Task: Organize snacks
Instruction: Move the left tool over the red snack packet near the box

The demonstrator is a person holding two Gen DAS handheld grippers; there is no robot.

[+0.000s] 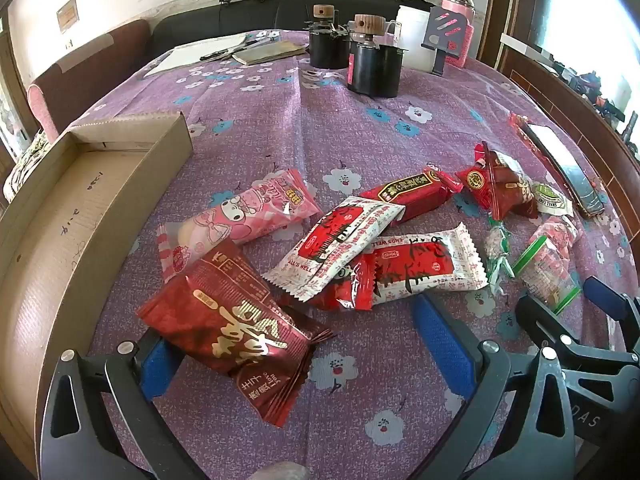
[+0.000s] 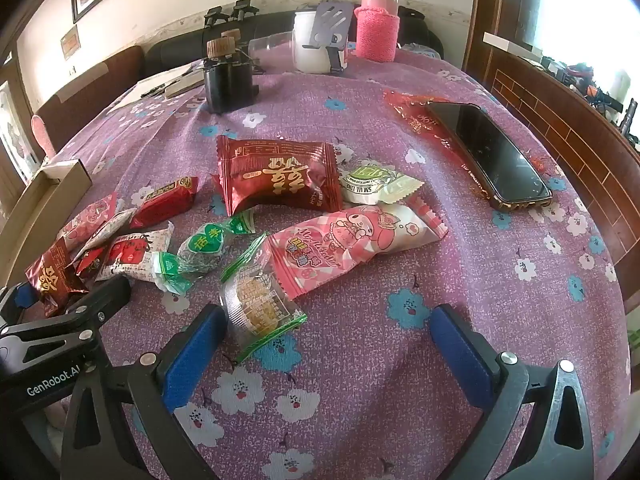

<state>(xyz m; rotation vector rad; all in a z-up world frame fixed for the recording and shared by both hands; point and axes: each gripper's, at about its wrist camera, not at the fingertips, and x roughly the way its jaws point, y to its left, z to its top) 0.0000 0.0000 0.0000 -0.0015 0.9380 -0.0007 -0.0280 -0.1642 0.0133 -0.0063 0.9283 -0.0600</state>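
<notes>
Several wrapped snacks lie on the purple flowered tablecloth [image 1: 320, 120]. In the left wrist view a dark red packet [image 1: 232, 328] lies between my open left gripper's [image 1: 304, 344] blue fingers, beside a pink packet [image 1: 248, 216] and red-and-white packets [image 1: 340, 240]. An open cardboard box [image 1: 60, 216] stands at the left. My right gripper [image 2: 328, 348] is open, with a clear green-edged packet [image 2: 256, 304] by its left finger, below a pink packet [image 2: 352, 244], a dark red packet [image 2: 276, 176] and a green candy [image 2: 200, 248].
A phone [image 2: 488, 152] lies on a red wrapper at the right. Black jars with wooden lids [image 1: 372, 60], a white cup [image 1: 414, 40], a pink-sleeved flask [image 2: 378, 20] and papers with scissors [image 1: 240, 50] stand at the far end. A wooden frame [image 2: 560, 128] borders the right edge.
</notes>
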